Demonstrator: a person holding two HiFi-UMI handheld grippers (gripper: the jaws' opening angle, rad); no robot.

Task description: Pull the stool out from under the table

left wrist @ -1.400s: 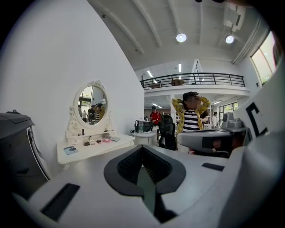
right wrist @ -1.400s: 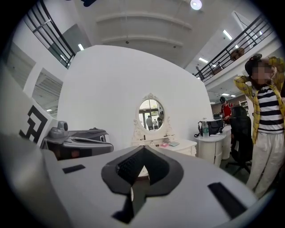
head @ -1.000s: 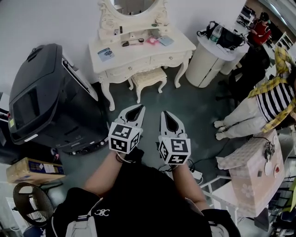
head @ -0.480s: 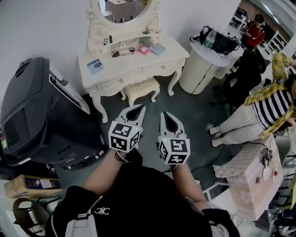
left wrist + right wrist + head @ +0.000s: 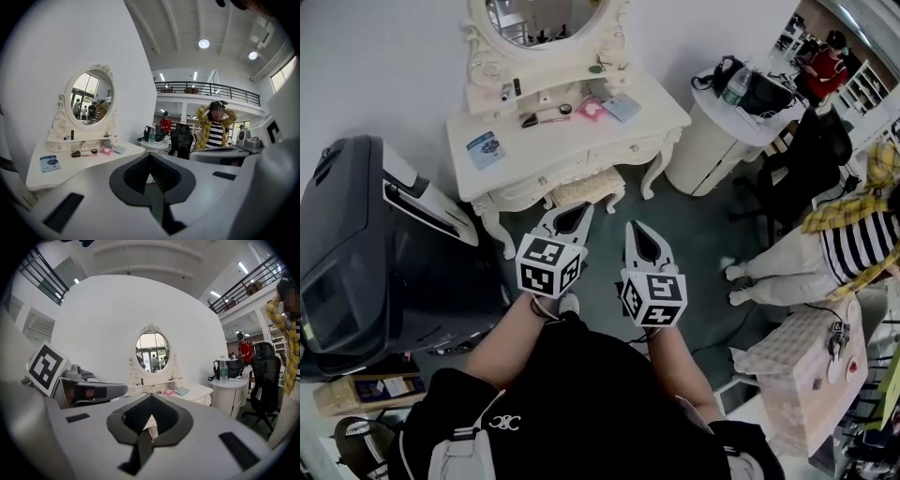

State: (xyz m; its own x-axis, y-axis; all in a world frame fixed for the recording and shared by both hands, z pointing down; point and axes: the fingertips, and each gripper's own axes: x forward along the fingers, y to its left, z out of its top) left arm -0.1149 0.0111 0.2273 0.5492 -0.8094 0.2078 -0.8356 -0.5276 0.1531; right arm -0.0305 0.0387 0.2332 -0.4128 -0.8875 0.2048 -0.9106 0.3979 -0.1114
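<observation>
Change: the person has stepped closer. The closed tip of the left gripper (image 5: 577,213) now overlaps the near edge of the small cream padded stool with carved legs (image 5: 592,188) in the head view.
Meaning for task: probably still the approach. Nothing grips the stool yet, so the pull has not begun.
Against a second ago: bare floor then separated both grippers from the stool, and that gap has gone. The stool itself has not moved.
Stool: tucked between the front legs of the ornate cream dressing table (image 5: 546,142), below its oval mirror (image 5: 547,13).
Left claw: jaws together, holding nothing.
Right claw: the right gripper (image 5: 636,231) has its jaws together and holds nothing, just right of the stool.
</observation>
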